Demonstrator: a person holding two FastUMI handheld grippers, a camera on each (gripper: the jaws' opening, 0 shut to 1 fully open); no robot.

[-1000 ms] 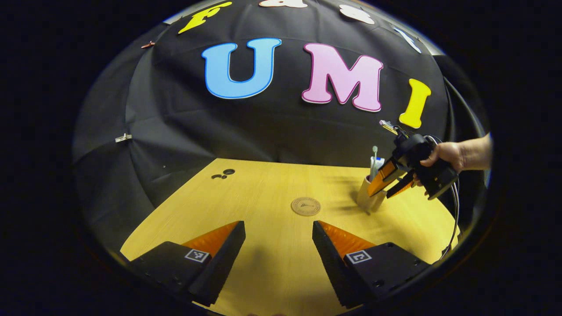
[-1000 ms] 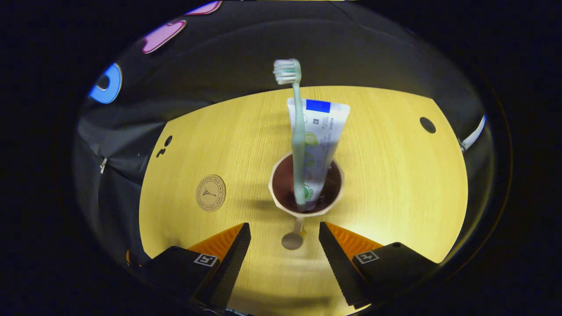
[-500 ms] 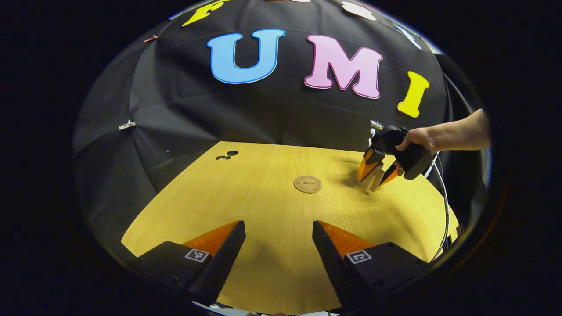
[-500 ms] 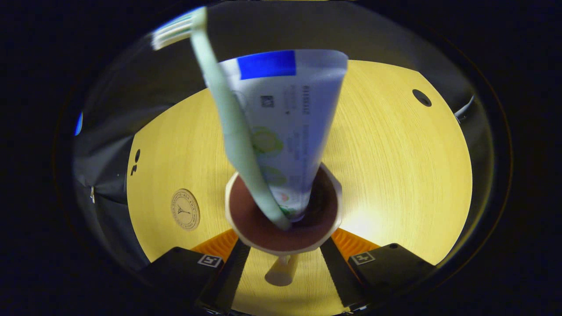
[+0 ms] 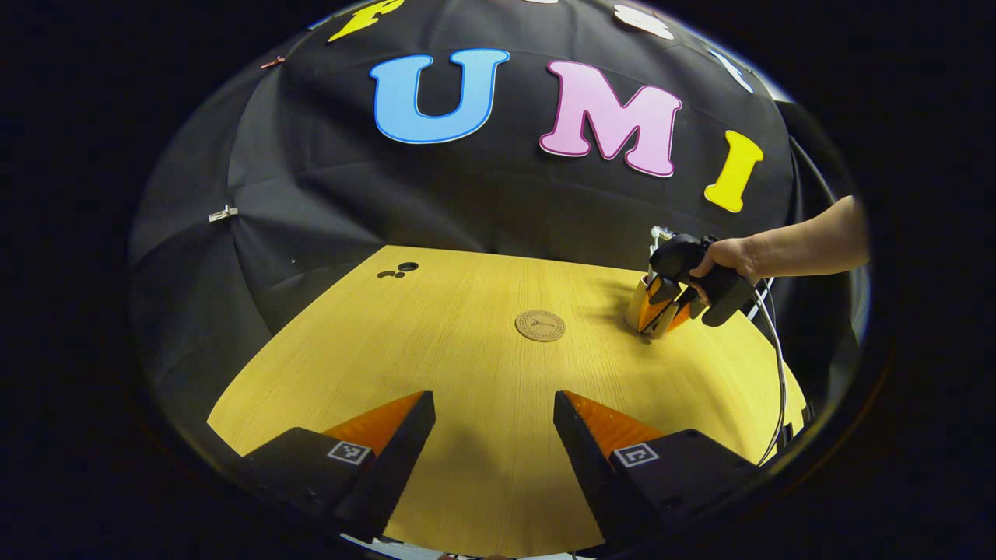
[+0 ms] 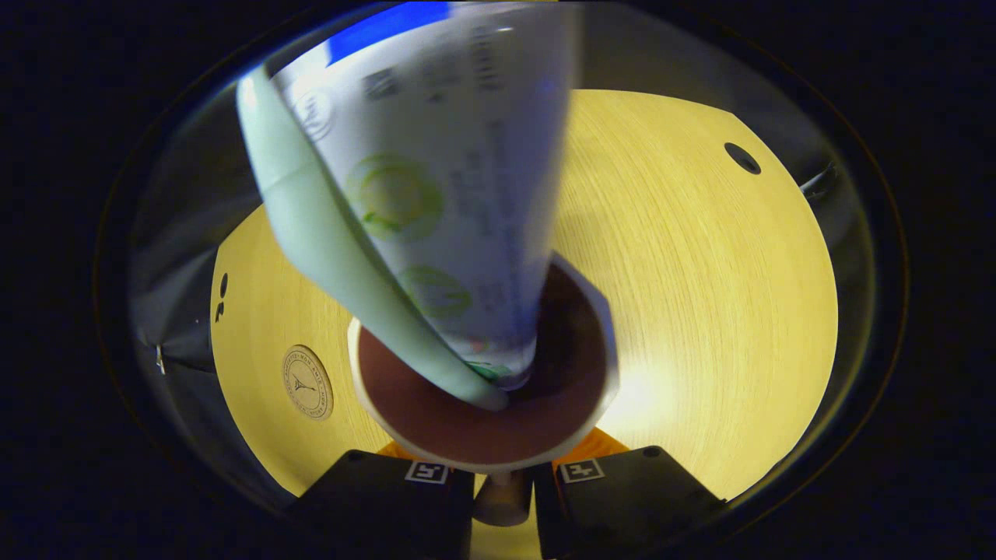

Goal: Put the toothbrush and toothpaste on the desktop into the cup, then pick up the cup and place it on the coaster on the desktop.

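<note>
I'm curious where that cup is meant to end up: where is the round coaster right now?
The coaster lies bare on the desktop, mid-table in the left gripper view, just left of the cup.

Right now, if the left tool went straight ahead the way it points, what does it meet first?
Probably the bare wooden desktop ahead of the open left tool. The coaster lies slightly right of that line and farther off; depth is hard to judge.
</note>
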